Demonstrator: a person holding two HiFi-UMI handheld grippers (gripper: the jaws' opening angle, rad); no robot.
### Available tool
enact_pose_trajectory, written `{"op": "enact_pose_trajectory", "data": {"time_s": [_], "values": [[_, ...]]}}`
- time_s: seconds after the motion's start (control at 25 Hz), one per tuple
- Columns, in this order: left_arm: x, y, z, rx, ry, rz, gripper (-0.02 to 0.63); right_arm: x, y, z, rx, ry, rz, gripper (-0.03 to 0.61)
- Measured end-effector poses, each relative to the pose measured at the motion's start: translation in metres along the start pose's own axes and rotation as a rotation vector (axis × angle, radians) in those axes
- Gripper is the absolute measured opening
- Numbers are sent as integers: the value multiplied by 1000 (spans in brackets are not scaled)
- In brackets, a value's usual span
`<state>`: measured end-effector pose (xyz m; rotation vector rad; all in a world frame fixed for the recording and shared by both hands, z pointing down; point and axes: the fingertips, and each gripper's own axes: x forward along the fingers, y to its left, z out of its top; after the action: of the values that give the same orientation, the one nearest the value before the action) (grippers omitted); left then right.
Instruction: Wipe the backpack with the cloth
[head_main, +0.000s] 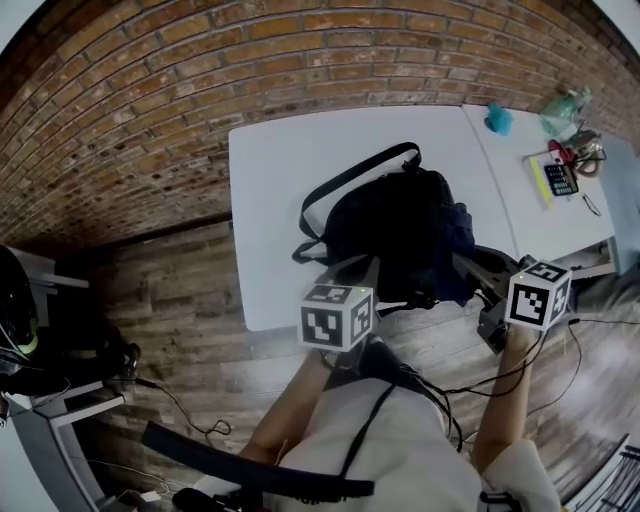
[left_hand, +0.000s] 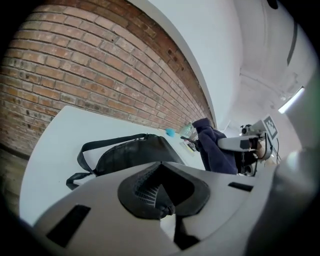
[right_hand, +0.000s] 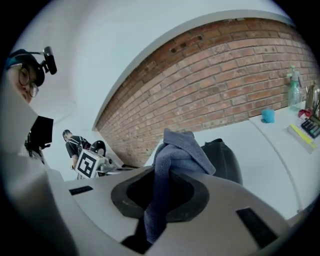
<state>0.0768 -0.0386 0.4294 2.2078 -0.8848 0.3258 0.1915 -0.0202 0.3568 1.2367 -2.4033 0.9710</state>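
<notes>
- The backpack (head_main: 395, 225) lies slumped on the white table (head_main: 270, 200), close to the near edge. In the head view its shoulder strap (head_main: 350, 175) loops out toward 10 o'clock.
- The right hand-held gripper (right_hand: 157, 200) is clamped on the dark blue cloth (right_hand: 177, 150). A bunched fold stands above the jaws and a tail hangs below them. In the head view the cloth sits against the bag's 4 o'clock side.
- The left hand-held gripper (left_hand: 162, 202) has its jaws together with nothing between them. It is at about 7 o'clock of the bag, with the bag lying just ahead of it.
- The cloth looks light, limp and soft. It is held by a single fold, so the free bunch above the jaws is probably the part that will meet the fabric. It should drag and fold over rather than push stiffly.
- The bag looks soft-sided and saggy, so its surface will likely give under pressure. On the smooth table it may also slide away from a firm stroke.
- A good hold for steadying it would be the strap, or the firmer top seam at 12 o'clock. The slack body panel would be a poorer place to hold.
</notes>
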Motion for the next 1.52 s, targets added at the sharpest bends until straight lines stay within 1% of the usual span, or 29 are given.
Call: {"op": "enact_pose_trajectory", "data": {"time_s": [0.12, 0.32, 0.6, 0.72, 0.88, 1.04, 1.16, 1.32, 1.44, 1.52], "values": [[-10, -14, 8, -18, -54, 0, 3, -4, 25, 5, 19, -87, 104, 38], [-27, -40, 8, -39, -134, 41, 3, -22, 42, -4, 14, -114, 199, 38], [-34, -95, -30, -36, -181, 97, 3, -63, 53, -34, -15, -113, 308, 38], [-43, -112, -49, -60, -203, 132, 3, -81, 58, -48, -12, -105, 349, 38], [-63, -129, -62, -90, -230, 153, 3, -98, 69, -61, 2, -92, 408, 38], [-81, -133, -67, -109, -244, 157, 3, -106, 81, -71, 6, -84, 437, 38], [-89, -134, -66, -100, -250, 150, 3, -106, 87, -75, 14, -89, 447, 38], [-99, -139, -58, -77, -262, 100, 3, -105, 102, -73, 5, -95, 477, 38], [-107, -138, -49, -66, -278, 75, 3, -107, 110, -65, -22, -106, 484, 38], [-110, -137, -46, -69, -281, 64, 3, -109, 110, -63, -23, -120, 481, 38]]}}
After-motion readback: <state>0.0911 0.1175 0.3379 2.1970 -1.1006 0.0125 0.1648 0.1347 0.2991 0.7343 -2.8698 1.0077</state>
